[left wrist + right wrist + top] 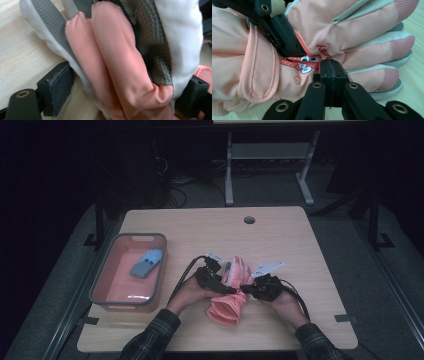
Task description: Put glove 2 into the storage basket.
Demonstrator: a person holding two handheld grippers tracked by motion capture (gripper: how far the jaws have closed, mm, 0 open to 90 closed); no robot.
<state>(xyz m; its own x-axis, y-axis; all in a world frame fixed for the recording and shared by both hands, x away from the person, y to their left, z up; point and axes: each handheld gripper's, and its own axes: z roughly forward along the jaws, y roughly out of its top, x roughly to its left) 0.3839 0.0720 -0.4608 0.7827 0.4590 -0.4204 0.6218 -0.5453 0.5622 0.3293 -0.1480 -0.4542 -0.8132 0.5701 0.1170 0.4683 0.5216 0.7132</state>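
A pink glove (227, 310) with grey-white finger trim lies in the middle of the table, fingers pointing away from the person. My left gripper (220, 282) comes in from the left. In the left gripper view its pads (60, 87) stand wide with the bunched glove (117, 62) filling the gap and pressing against them. My right gripper (250, 290) comes in from the right. Its jaws are shut, and its tip (332, 62) rests on the glove (362, 32) by a red dotted ribbon (292, 61). I see no fabric between them. One of the left gripper's fingers (284, 35) lies across the wrist.
A grey-rimmed pink bin (162, 265) stands at the table's left with a blue glove-like item (146, 262) inside. A round cable hole (249, 219) sits near the far edge. Bare wood (300, 250) lies to the right and behind the glove.
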